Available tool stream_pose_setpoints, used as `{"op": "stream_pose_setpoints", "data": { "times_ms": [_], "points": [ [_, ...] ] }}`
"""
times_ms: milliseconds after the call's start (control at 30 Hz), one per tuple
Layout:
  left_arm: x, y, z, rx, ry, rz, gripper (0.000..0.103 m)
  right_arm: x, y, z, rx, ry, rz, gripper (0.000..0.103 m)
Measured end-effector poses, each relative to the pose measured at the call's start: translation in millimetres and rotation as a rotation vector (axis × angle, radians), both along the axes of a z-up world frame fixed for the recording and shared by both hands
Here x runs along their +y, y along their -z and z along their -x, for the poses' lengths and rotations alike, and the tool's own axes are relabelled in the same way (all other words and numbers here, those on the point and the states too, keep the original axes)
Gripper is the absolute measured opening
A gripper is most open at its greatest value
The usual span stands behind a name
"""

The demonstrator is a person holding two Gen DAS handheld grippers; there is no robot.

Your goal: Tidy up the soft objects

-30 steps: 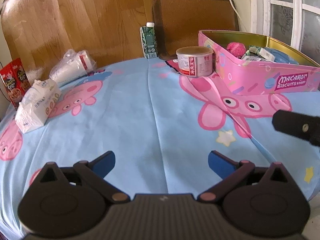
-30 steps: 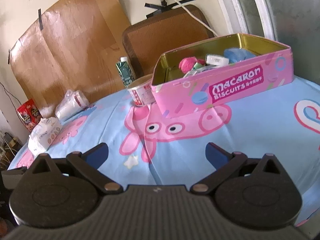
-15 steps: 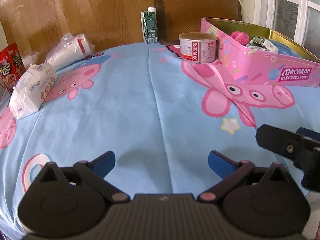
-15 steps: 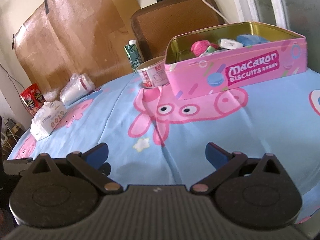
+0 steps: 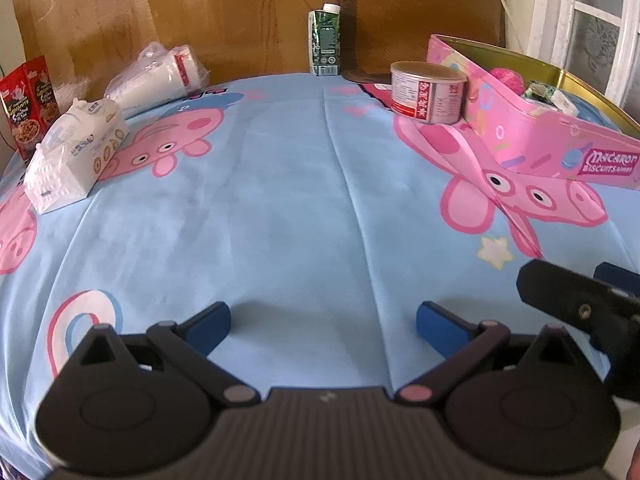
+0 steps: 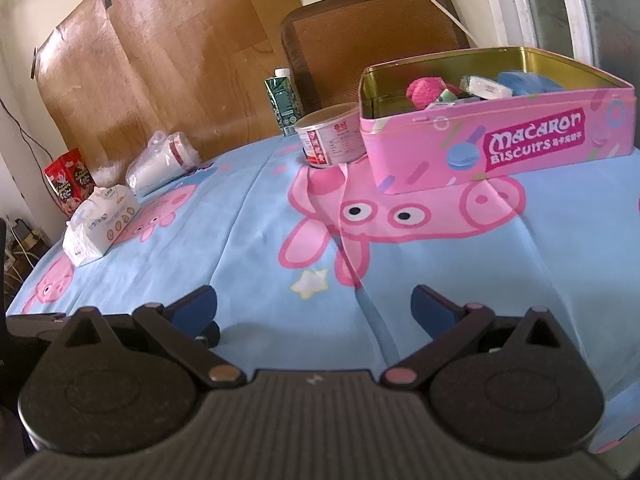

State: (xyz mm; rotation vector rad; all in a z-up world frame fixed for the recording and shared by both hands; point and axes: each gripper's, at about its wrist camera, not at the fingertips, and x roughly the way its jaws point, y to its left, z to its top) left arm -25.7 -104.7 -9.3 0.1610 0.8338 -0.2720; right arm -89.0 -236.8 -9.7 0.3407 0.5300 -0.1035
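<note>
A pink Macaron Biscuits tin (image 6: 500,148) stands open at the far right of the table; it also shows in the left wrist view (image 5: 532,136). Inside lie a pink fluffy ball (image 6: 424,92), a blue soft item (image 6: 524,80) and small packets. My left gripper (image 5: 323,326) is open and empty, low over the blue tablecloth. My right gripper (image 6: 314,306) is open and empty, near the table's front, well short of the tin. The right gripper's body shows at the right edge of the left wrist view (image 5: 580,308).
A round can (image 6: 332,140) sits against the tin's left side. A green carton (image 6: 284,104) stands behind it. A white tissue pack (image 6: 100,220), bagged paper cups (image 6: 164,162) and red snack boxes (image 6: 68,182) lie at the far left. A chair back (image 6: 372,36) stands behind the table.
Both grippers have drawn back and tilted down toward the table's front; the tin and can look farther off. Both stay open and empty.
</note>
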Motion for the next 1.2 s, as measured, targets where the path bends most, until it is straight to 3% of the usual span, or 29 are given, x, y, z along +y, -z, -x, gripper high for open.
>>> {"op": "stream_pose_setpoints", "data": {
  "times_ms": [1200],
  "points": [
    [4.0,1.2,-1.0,-0.007,0.014,-0.004,0.103,9.0,-2.6,1.5,-0.023,0.034,0.006,0.103]
  ]
}}
